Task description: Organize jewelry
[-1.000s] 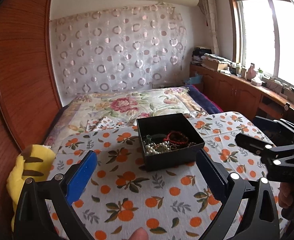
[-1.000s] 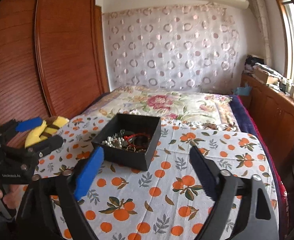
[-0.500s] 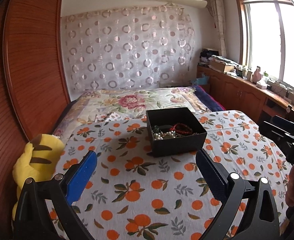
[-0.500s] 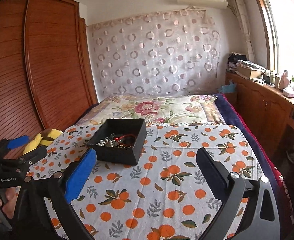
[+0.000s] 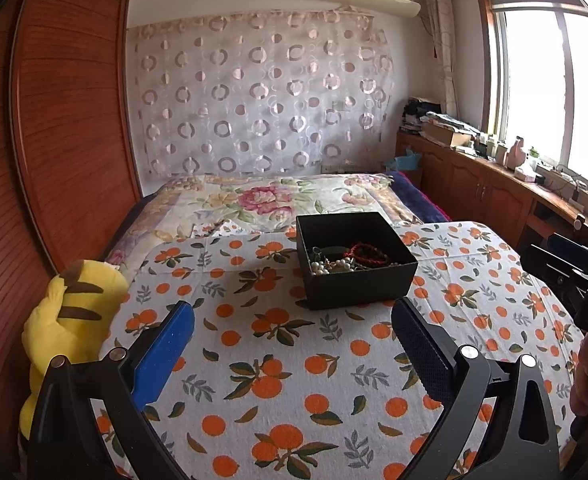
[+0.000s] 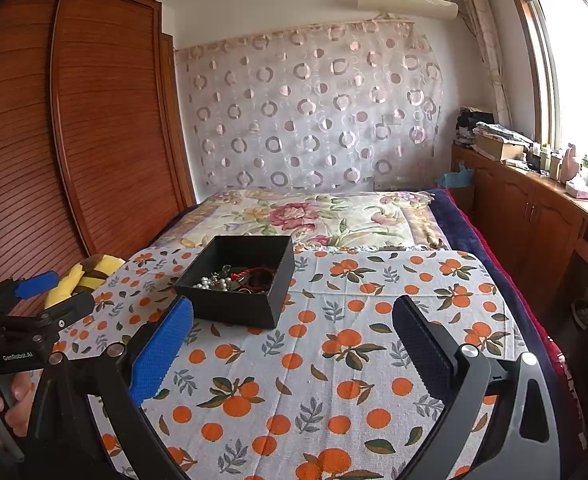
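The jewelry (image 5: 348, 260), a tangle of pearl beads and red cord, lies inside the black box (image 5: 356, 284) on the orange-print cloth (image 5: 277, 360). In the left wrist view the box sits ahead of the left claw (image 5: 291, 322), slightly right of its centre, farther off than a second ago; the fingers are spread and empty. In the right wrist view the box (image 6: 237, 300) lies ahead-left of the right claw (image 6: 291, 320), likewise spread, empty and pulled back. Both have retreated, so sorting looks finished or not begun.
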